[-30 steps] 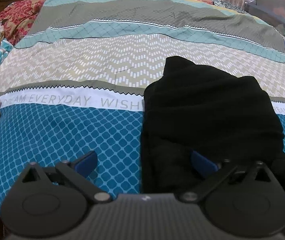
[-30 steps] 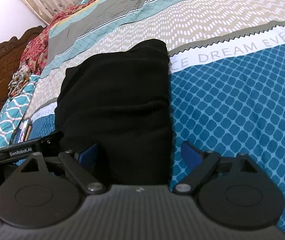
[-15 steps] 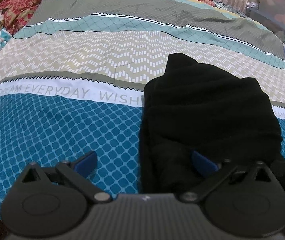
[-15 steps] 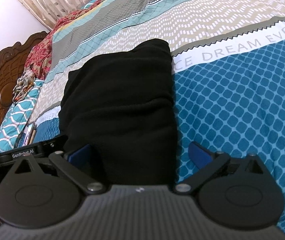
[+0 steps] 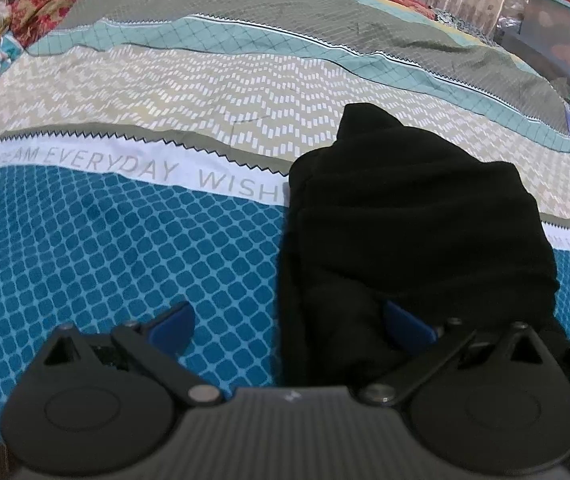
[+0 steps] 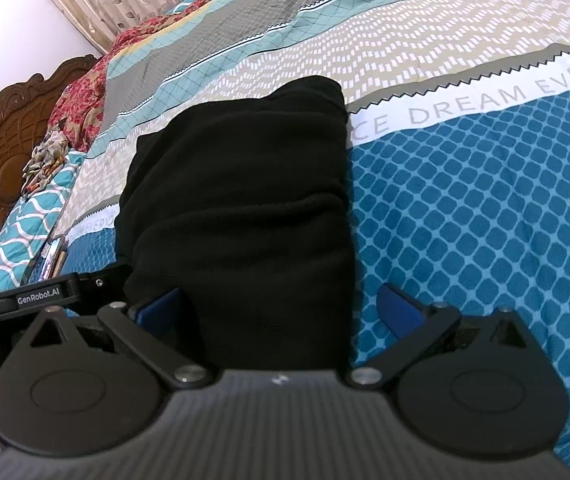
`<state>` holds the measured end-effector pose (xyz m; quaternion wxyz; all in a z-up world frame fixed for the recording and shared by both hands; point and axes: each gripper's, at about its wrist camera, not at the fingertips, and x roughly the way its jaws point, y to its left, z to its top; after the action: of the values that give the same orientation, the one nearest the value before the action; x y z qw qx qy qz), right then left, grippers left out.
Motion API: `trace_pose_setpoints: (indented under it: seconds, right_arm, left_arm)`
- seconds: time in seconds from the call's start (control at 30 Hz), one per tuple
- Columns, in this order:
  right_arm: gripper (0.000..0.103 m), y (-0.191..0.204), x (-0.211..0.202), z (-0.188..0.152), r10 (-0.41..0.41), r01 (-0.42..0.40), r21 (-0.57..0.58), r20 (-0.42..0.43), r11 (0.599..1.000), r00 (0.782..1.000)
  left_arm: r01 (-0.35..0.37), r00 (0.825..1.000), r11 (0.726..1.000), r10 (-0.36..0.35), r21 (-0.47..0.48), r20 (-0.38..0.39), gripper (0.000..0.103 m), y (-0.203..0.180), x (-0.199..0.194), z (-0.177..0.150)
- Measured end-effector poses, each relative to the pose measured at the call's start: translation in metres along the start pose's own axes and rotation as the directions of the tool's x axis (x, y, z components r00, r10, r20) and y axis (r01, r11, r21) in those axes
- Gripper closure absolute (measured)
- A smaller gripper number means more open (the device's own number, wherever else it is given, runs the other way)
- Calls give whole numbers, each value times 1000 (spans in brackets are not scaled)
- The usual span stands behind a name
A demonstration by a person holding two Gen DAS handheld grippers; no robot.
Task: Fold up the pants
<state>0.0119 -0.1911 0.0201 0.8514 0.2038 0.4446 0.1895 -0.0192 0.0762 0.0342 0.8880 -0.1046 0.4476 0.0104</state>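
Black pants [image 6: 241,208] lie folded into a thick bundle on the bed [image 6: 465,216], centre of the right view, right of centre in the left view. Right gripper [image 6: 279,312]: blue fingers [image 6: 399,312] spread wide, either side of the bundle's near end, not pinching it. Left gripper [image 5: 289,328]: fingers also spread, one over bare sheet at lower left, one over the bundle's near left edge; nothing pinched.

Judgement: folding looks nearly done. To finish well, press or square the near edge w/ both grippers, keep layers aligned, avoid dragging the top layer.

Writing: bedsheet band reads "DREAM EVERYDAY WISH"; "GenRobot.AI" on the left gripper's body, seen lower left of the right view. A phone [image 6: 51,258] lies at the bed's left edge.
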Motion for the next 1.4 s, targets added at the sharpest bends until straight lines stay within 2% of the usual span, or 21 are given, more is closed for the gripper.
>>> trace_pose_setpoints:
  seconds: [0.23, 0.57, 1.4]
  right_arm:
    - [0, -1, 0, 0, 4, -4, 4, 1, 1000, 1000]
    - [0, 0, 1, 0, -2, 2, 1, 1, 1000, 1000]
    - [0, 0, 4, 0, -3, 3, 0, -2, 1000, 1000]
  left_arm:
    - [53, 998, 997, -54, -60, -14, 0, 11, 3, -1]
    - [89, 996, 991, -89, -101, 2, 0, 15, 4, -5]
    - [162, 987, 975, -161, -152, 18, 0, 28, -5, -10]
